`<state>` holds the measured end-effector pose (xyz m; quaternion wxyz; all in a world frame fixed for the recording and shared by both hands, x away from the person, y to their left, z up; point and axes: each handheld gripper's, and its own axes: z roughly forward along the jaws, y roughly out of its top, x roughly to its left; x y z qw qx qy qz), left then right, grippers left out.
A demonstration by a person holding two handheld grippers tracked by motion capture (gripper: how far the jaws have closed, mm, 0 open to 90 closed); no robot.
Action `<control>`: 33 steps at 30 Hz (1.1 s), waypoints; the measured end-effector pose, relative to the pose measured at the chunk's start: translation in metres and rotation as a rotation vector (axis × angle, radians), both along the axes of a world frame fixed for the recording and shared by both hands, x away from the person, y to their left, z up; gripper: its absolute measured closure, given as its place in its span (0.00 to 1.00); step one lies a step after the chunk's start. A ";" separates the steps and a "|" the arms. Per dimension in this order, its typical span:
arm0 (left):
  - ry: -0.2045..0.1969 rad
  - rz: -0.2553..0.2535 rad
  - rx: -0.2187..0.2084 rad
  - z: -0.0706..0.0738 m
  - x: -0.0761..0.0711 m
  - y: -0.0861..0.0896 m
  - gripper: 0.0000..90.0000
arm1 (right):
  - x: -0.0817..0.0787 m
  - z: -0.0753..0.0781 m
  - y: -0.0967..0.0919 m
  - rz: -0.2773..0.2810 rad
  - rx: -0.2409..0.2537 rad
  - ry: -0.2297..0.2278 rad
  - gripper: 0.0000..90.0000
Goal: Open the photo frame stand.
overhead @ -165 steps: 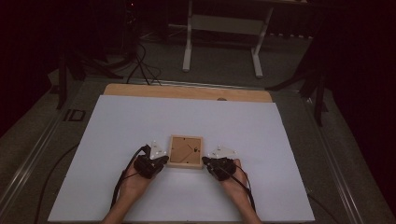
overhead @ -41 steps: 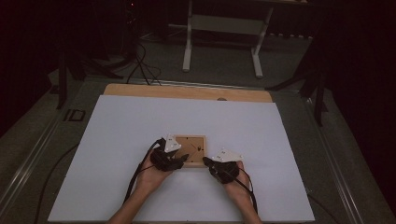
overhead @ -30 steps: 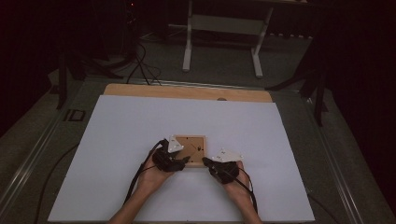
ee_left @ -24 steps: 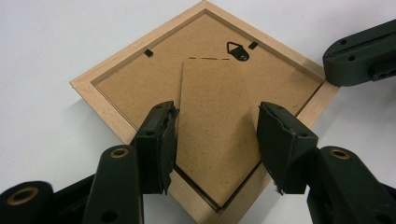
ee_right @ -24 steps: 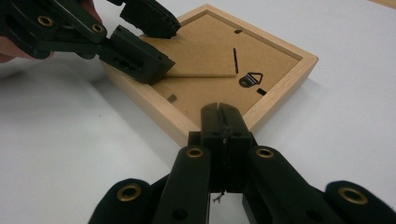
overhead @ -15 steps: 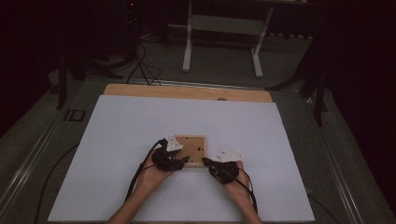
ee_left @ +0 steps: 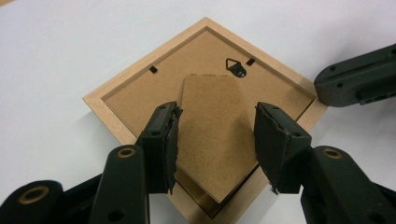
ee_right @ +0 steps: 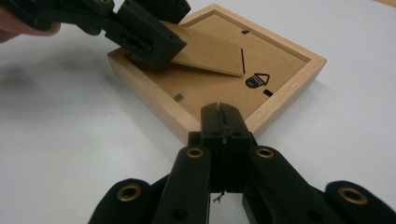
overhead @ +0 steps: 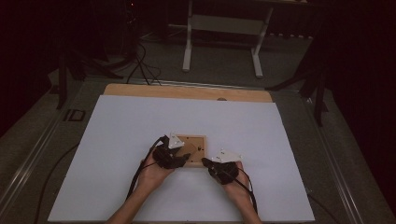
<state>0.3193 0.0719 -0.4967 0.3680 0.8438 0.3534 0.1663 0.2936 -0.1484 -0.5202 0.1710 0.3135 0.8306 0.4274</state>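
On the white table, the stand flap is being bracketed by the half-open left gripper, untouched, pointing toward lower frame; the right gripper is being kept closed against the frame corner.

The white worktop is bare and flat all around the picture frame, so a hand can pass on the far side, the left and the right. The frame lies in the middle, face down. Its cardboard stand tilts up and sits between the jaws of the left gripper. The right gripper blocks the frame's near corner.
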 end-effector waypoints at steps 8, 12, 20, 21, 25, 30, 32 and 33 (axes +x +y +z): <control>-0.030 -0.005 -0.006 0.016 0.005 -0.007 0.57 | 0.000 0.000 0.000 -0.001 0.001 -0.001 1.00; -0.012 0.003 -0.009 0.017 0.006 -0.007 0.57 | 0.000 0.000 0.000 -0.001 0.001 -0.001 1.00; -0.015 0.001 0.001 0.016 0.005 -0.007 0.57 | 0.000 0.000 0.000 0.000 0.000 -0.001 1.00; -0.015 0.002 0.002 0.016 0.005 -0.007 0.57 | 0.000 0.000 0.000 0.000 0.000 -0.002 1.00; -0.008 0.000 -0.003 0.015 0.004 -0.006 0.56 | 0.000 0.000 0.000 0.000 0.000 -0.002 1.00; 0.000 0.002 -0.022 0.017 0.002 -0.003 0.53 | 0.000 0.000 0.000 0.000 0.000 -0.003 1.00; 0.007 0.004 -0.023 0.016 0.002 0.000 0.51 | 0.000 0.000 0.000 -0.001 -0.002 -0.004 1.00; 0.015 0.006 -0.033 0.016 0.002 0.001 0.50 | 0.000 0.000 0.000 -0.001 -0.002 -0.004 1.00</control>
